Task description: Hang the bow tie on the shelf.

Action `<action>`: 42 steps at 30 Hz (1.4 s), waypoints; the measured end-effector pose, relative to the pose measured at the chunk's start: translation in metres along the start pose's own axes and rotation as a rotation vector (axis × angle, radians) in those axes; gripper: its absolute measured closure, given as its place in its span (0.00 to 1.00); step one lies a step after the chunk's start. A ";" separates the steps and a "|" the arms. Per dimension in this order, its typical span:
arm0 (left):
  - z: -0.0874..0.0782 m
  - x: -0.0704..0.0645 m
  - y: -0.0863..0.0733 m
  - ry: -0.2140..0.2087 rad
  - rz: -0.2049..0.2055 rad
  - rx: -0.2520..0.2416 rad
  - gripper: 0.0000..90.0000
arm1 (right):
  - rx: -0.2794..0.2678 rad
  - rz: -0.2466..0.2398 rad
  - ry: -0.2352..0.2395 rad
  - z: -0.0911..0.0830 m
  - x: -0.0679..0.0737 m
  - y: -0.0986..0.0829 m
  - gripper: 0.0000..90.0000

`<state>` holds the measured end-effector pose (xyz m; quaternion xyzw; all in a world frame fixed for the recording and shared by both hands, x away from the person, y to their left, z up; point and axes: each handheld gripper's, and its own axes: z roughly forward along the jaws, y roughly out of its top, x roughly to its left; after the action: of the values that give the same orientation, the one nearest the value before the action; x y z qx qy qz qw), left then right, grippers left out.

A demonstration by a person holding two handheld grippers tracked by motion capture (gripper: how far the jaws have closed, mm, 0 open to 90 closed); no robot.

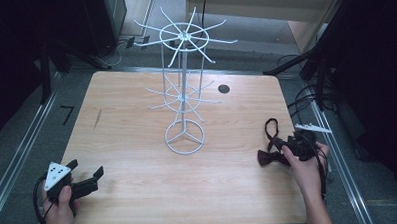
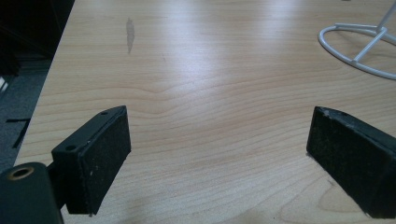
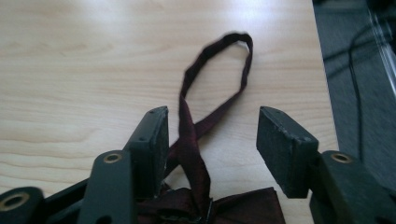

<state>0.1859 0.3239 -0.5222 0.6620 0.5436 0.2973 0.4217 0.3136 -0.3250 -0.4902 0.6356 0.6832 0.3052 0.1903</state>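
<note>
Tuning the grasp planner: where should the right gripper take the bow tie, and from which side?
Grip the strap just above the knot, from straight above. The bow tie lies flat on the table, strap looping away, and the open right gripper already straddles that strap, so closing there should catch it.

The right gripper [image 3: 212, 140] hangs low over the wooden table [image 3: 70, 70], its two black jaws spread apart. Between them lies a dark red bow tie [image 3: 224, 207], the bow itself at the bottom edge, tucked under the jaws. Its strap [image 3: 215, 65] runs up past the left jaw, close against the pad, crosses over itself and opens into a loop on the tabletop. Off to the right, past the table edge, grey floor [image 3: 359, 93] with a dark cable [image 3: 353, 79].
</note>
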 end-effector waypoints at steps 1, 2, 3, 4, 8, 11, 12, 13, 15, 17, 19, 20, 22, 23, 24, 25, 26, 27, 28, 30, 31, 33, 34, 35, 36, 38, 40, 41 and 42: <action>0.000 0.000 0.000 -0.002 0.001 -0.001 0.08 | 0.028 -0.003 -0.005 0.003 0.001 0.004 0.53; 0.000 0.000 0.000 -0.001 0.000 -0.003 0.08 | 0.066 0.014 -0.001 0.005 0.003 0.008 0.54; 0.000 0.000 0.000 -0.001 -0.002 -0.004 0.08 | 0.091 0.029 -0.004 0.007 0.004 0.012 0.55; 0.000 0.000 0.000 -0.001 -0.001 -0.004 0.08 | 0.112 0.039 -0.004 0.009 0.006 0.015 0.56; 0.000 0.000 0.000 -0.001 0.004 0.003 0.08 | 0.207 0.044 -0.031 0.020 0.009 0.027 0.57; 0.000 0.000 0.000 -0.003 0.004 0.004 0.08 | 0.275 0.036 -0.070 0.033 0.009 0.034 0.57; 0.000 0.000 0.000 -0.003 0.004 0.004 0.08 | 0.299 0.043 -0.075 0.037 0.009 0.036 0.56; 0.000 0.000 0.000 -0.004 0.003 0.003 0.08 | 0.324 0.046 -0.076 0.040 0.009 0.038 0.55; 0.000 0.000 0.000 -0.004 0.005 0.004 0.08 | 0.355 0.054 -0.083 0.046 0.009 0.041 0.55; 0.000 0.000 0.000 -0.004 0.005 0.004 0.08 | 0.381 0.065 -0.093 0.051 0.011 0.045 0.55; 0.000 0.000 0.000 -0.005 0.003 0.003 0.08 | 0.402 0.063 -0.106 0.055 0.012 0.048 0.55; 0.000 0.000 0.000 -0.005 0.005 0.002 0.08 | 0.412 0.065 -0.115 0.057 0.012 0.049 0.55; 0.000 0.000 0.000 -0.006 0.004 0.003 0.08 | 0.440 0.067 -0.123 0.061 0.011 0.052 0.55; 0.000 0.000 0.000 -0.006 0.006 0.003 0.08 | 0.455 0.065 -0.133 0.064 0.011 0.052 0.55; 0.000 0.000 0.000 -0.007 0.005 0.003 0.08 | 0.468 0.069 -0.137 0.067 0.012 0.053 0.55; 0.000 0.000 0.000 -0.007 0.006 0.004 0.08 | 0.483 0.076 -0.140 0.069 0.012 0.053 0.55; 0.000 0.000 0.000 -0.007 0.005 0.004 0.08 | 0.494 0.081 -0.139 0.071 0.012 0.054 0.55; 0.000 0.000 0.000 -0.007 0.005 0.004 0.08 | 0.503 0.088 -0.132 0.073 0.011 0.054 0.56; 0.000 0.000 0.000 -0.007 0.005 0.002 0.08 | 0.510 0.092 -0.137 0.075 0.011 0.054 0.56; 0.001 0.000 0.000 -0.007 0.005 0.003 0.08 | 0.505 0.089 -0.150 0.076 0.010 0.055 0.59; 0.001 0.000 0.000 -0.007 0.005 0.002 0.08 | 0.513 0.096 -0.154 0.077 0.010 0.055 0.60; 0.001 0.000 0.000 -0.008 0.006 0.002 0.08 | 0.530 0.113 -0.161 0.077 0.011 0.057 0.66; 0.001 0.000 0.000 -0.008 0.006 0.002 0.08 | 0.535 0.112 -0.160 0.077 0.012 0.057 0.70; 0.001 0.000 0.000 -0.008 0.007 0.002 0.08 | 0.544 0.110 -0.157 0.077 0.012 0.058 0.73; 0.001 0.000 0.000 -0.008 0.007 0.003 0.08 | 0.554 0.110 -0.158 0.077 0.012 0.059 0.77; 0.000 0.000 0.000 -0.009 0.006 0.002 0.08 | 0.569 0.114 -0.158 0.078 0.013 0.060 0.83; 0.000 0.000 0.000 -0.010 0.007 0.003 0.08 | 0.572 0.123 -0.163 0.078 0.012 0.061 0.93; 0.000 0.000 0.000 -0.010 0.006 0.002 0.08 | 0.568 0.123 -0.159 0.079 0.011 0.061 0.97; 0.001 0.000 0.000 -0.010 0.005 0.001 0.08 | 0.568 0.126 -0.154 0.079 0.011 0.061 0.99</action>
<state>0.1864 0.3237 -0.5223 0.6650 0.5401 0.2949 0.4233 0.4094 -0.3000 -0.5069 0.7258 0.6839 0.0638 0.0368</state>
